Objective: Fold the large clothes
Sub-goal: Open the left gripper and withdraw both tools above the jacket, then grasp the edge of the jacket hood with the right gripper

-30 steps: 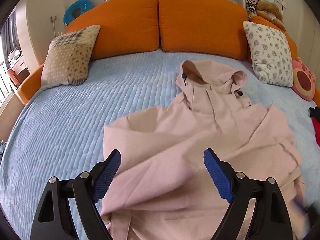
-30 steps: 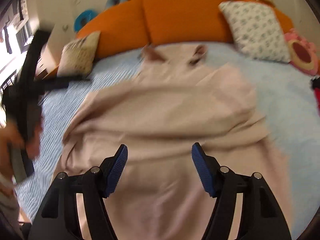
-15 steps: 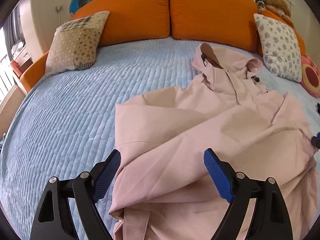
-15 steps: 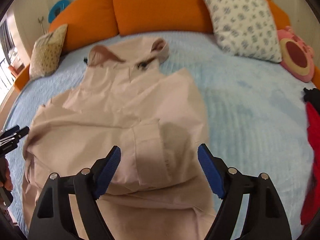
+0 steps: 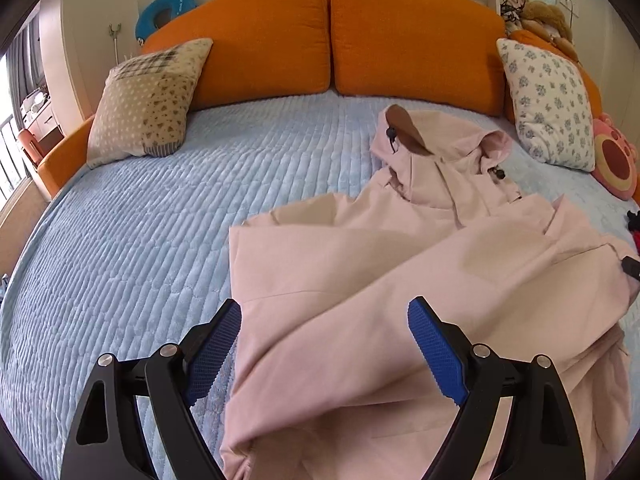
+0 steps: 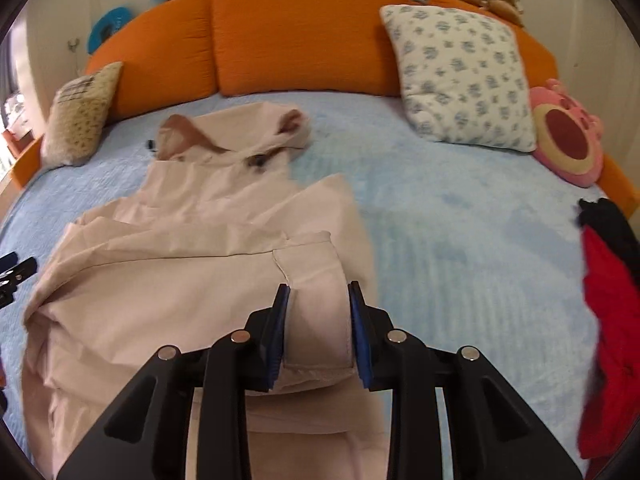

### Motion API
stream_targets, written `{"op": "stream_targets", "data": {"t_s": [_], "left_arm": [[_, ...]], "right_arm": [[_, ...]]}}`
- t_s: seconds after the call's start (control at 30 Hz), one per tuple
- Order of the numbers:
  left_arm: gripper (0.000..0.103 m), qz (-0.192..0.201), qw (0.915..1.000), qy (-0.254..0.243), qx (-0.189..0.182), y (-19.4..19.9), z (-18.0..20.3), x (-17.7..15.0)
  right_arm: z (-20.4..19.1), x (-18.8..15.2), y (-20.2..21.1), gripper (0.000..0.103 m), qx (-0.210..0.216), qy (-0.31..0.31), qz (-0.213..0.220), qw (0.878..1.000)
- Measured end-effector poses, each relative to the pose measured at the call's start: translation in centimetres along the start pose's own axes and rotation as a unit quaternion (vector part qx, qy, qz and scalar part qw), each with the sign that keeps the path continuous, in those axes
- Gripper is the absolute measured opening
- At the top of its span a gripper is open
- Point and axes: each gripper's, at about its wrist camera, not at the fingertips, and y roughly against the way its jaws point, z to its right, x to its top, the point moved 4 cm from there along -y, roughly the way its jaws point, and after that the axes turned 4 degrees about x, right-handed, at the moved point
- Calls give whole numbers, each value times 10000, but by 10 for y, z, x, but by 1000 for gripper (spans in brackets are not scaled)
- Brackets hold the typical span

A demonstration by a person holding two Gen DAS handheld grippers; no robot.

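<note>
Right hand-held gripper (image 6: 317,326): we find its jaws have just been closing, and the blue pads now bear on both sides of the sleeve cuff (image 6: 316,276) of the pink hooded jacket (image 6: 192,248). We judge this a grip on the cuff end, with the sleeve lying folded across the jacket body.

Left hand-held gripper (image 5: 324,350): we find its jaws spread wide with nothing between the pads, hovering over the near left part of the jacket (image 5: 380,300).

We find the jacket spread face up on the blue quilted bed (image 5: 140,248), hood toward the orange headboard (image 5: 328,36), well apart from the floral pillow (image 6: 460,76). A red garment (image 6: 608,300) lies near the bed's right edge.

We judge the step in hand to be laying the sleeve in place. To do it well, we recommend carrying the cuff low and level, setting it flat inside the body outline, and using the left gripper to pin the cloth against dragging.
</note>
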Motion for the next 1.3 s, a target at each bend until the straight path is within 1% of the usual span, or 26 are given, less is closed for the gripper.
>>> {"op": "stream_targets", "data": {"t_s": [0.07,0.13,0.23,0.33,0.4,0.43,0.5,0.53,0.57,0.63,0.67,0.7,0.73,0.8,0.83,0.87,0.93,0.97,1.03,1.07,1.1,1.2,1.3], "left_arm": [[87,-154,9999,-1,-31,-11,2,-6],[87,-361,9993,-50,58,-27,4,-16],[88,-661,9978,-69,22,-51,6,-31],[90,-738,9970,-193,107,-63,9,-39],[90,-711,9970,-265,167,-60,10,-39],[88,-666,9972,-288,179,-53,8,-37],[87,-491,9981,-315,181,-34,7,-32],[87,-297,9989,-343,144,-18,5,-28],[87,-169,9991,-367,132,-7,5,-24],[87,43,9991,-426,21,15,7,-13],[88,102,9990,-428,-53,22,11,-6],[88,136,9989,-436,-105,25,14,-1],[89,181,9986,-463,-181,28,21,8],[89,217,9984,-512,-127,23,31,19],[88,174,9984,-528,-121,17,37,24],[87,68,9986,-515,-120,5,42,28],[84,-186,9986,-460,-187,-17,50,28],[83,-249,9985,-470,-152,-22,55,23],[82,-340,9983,-470,-94,-36,58,15],[82,-373,9982,-455,-82,-42,59,11],[82,-444,9981,-419,-82,-50,58,6],[83,-636,9972,-387,-86,-71,52,-7],[83,-649,9971,-371,-134,-82,52,-16]], "right_arm": [[7,-4,-8,29,-170,-15,-73,9998],[8,-16,-23,29,-179,26,-263,9995],[4,-37,-46,30,-274,164,-497,9983],[-1,-45,-56,31,-377,197,-447,9981],[-4,-44,-55,34,-495,290,-405,9975],[-5,-43,-53,42,-586,362,-437,9967],[0,-39,-39,70,-678,438,-406,9959],[2,-38,-31,90,-717,446,-358,9958],[6,-35,-17,94,-763,460,-212,9958],[12,-29,8,94,-852,480,82,9952],[16,-25,19,94,-798,410,195,9958],[18,-20,28,94,-698,309,313,9966],[19,-12,38,94,-469,152,500,9975],[14,2,38,89,-90,42,651,9978],[11,8,33,71,-74,38,635,9979],[7,15,21,51,-24,49,514,9987],[1,22,-6,40,172,-68,204,9996],[0,24,-23,38,174,-97,29,9998],[0,21,-42,37,60,-46,-132,9999],[1,17,-56,37,-68,-17,-273,9996],[-1,13,-61,37,-103,-7,-328,9994],[5,-8,-87,37,-55,-138,-624,9979],[5,-20,-97,38,-99,-88,-608,9981]]}}
